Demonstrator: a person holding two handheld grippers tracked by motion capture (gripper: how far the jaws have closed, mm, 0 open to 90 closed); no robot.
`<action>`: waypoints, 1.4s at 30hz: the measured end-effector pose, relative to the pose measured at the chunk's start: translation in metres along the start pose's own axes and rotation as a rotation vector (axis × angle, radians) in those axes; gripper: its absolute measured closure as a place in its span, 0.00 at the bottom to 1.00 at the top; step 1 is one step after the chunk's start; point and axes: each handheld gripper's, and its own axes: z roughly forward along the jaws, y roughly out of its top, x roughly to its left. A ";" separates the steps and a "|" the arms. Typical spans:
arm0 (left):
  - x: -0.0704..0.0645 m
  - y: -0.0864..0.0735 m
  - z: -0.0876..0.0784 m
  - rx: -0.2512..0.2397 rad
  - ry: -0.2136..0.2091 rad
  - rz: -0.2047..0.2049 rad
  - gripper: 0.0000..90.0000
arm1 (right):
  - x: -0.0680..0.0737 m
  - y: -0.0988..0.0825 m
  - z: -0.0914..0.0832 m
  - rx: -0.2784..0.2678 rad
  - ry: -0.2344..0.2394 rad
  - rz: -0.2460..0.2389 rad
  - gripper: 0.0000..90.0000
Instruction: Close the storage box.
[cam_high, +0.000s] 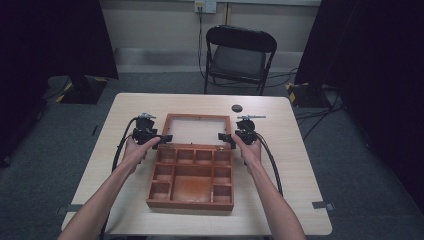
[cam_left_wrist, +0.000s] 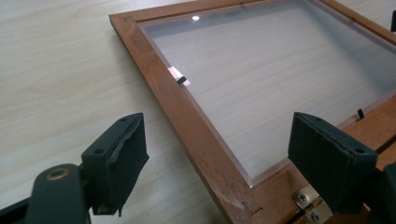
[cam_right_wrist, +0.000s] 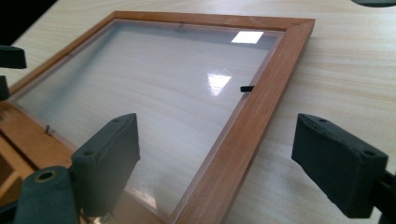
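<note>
two claws straddle the open lid of a wooden box

left claw (cam_high: 167, 138) is spread across the lid's (cam_high: 169, 126) left rail, pads off it; the compartmented box (cam_high: 192, 202) lies mid-tabletop (cam_high: 300, 165); right claw (cam_high: 223, 137), also spread, straddles the right rail without pinching.

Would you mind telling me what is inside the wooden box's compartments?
In the high view, the box lies open, and its compartments look empty down to bare wood. The near wall hides the front strip of their floors, so something small there would be missed.
</note>
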 end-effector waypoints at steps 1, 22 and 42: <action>0.000 -0.001 0.001 0.000 -0.001 -0.007 0.21 | 0.001 0.000 0.001 0.004 -0.015 -0.012 0.16; -0.003 -0.001 0.018 0.043 -0.074 -0.096 0.14 | 0.009 -0.006 0.029 0.080 0.061 0.102 0.05; -0.002 -0.001 0.024 0.042 -0.128 -0.133 0.11 | 0.007 -0.004 0.024 0.053 0.058 0.085 0.13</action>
